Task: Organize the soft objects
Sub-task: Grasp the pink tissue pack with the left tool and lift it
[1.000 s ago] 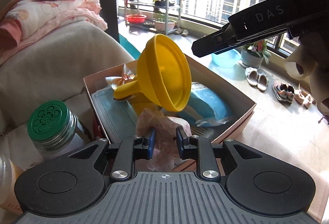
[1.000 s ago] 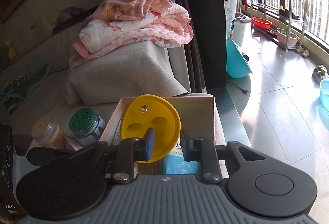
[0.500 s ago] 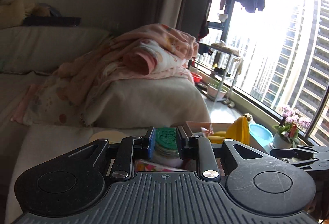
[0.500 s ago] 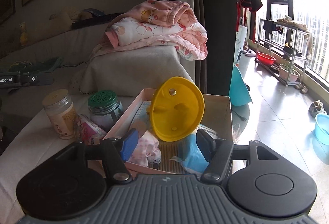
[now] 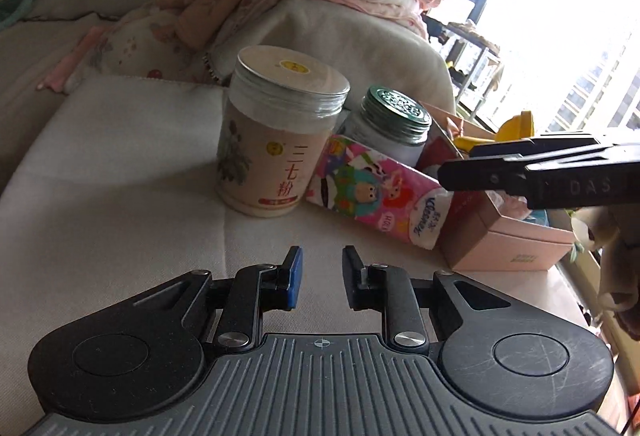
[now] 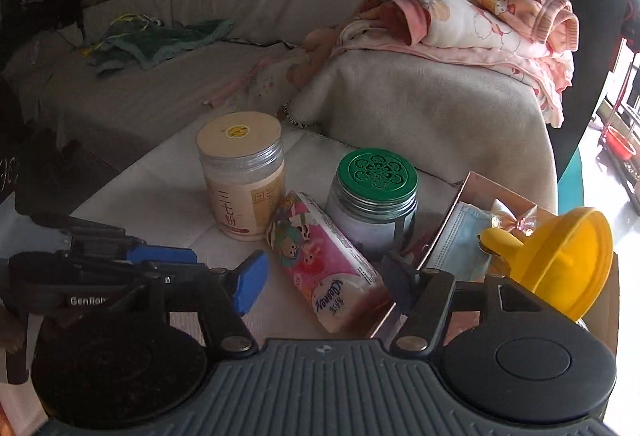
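Grey sofa under dim wall; bright window right.

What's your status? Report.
Left hand-held gripper open, empty. Right hand-held gripper open over tissue pack. Jars close behind.

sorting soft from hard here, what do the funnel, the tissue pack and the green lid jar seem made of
Funnel: likely silicone or soft plastic, matte yellow, smooth moulded.
Tissue pack: thin glossy printed plastic wrap with creases, so soft.
Green lid jar: clear body, glass or hard plastic, with an embossed lid, probably metal.
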`<state>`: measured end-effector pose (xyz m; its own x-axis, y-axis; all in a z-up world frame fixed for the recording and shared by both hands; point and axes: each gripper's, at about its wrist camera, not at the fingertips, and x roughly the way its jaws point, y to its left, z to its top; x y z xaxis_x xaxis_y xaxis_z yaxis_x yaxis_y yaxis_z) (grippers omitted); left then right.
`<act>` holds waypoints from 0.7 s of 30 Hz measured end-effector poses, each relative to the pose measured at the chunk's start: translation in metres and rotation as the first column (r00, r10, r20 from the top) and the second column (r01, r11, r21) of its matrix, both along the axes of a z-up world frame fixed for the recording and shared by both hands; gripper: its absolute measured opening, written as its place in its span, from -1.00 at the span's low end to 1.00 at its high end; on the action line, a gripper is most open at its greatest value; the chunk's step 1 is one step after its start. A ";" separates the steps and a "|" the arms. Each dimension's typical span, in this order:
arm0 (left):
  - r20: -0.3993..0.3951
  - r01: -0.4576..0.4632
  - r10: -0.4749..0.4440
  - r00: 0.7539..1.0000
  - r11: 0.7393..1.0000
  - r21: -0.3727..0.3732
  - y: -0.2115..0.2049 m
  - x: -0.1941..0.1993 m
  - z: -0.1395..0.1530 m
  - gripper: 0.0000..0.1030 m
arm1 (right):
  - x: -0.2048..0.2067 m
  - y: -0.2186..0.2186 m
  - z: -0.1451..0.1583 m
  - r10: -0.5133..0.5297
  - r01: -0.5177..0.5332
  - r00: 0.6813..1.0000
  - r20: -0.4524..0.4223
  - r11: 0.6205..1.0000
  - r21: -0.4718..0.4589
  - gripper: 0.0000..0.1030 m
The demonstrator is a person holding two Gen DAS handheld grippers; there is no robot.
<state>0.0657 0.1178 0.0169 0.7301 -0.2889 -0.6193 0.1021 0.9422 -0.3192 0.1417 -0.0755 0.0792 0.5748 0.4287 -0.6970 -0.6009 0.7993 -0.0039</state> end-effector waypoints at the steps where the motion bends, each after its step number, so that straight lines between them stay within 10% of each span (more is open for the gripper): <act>1: -0.004 0.002 -0.002 1.000 1.000 0.006 -0.001 0.000 -0.001 -0.53 | 0.010 0.007 -0.001 -0.021 0.021 1.000 -0.018 1.000 -0.015 -0.27; 3: -0.020 0.005 -0.004 1.000 1.000 0.017 -0.002 0.000 -0.006 -0.53 | 0.028 0.020 -0.007 -0.079 0.076 0.996 -0.034 0.993 -0.090 -0.62; 10: -0.035 -0.008 0.008 0.999 1.000 0.004 0.006 0.001 -0.009 -0.53 | 0.048 0.035 -0.025 -0.139 0.129 0.989 -0.041 0.974 -0.186 -0.65; 21: -0.027 -0.011 0.011 1.000 1.000 -0.009 0.005 0.000 -0.003 -0.53 | 0.011 0.016 -0.015 0.044 -0.031 0.957 -0.286 0.998 0.051 -0.64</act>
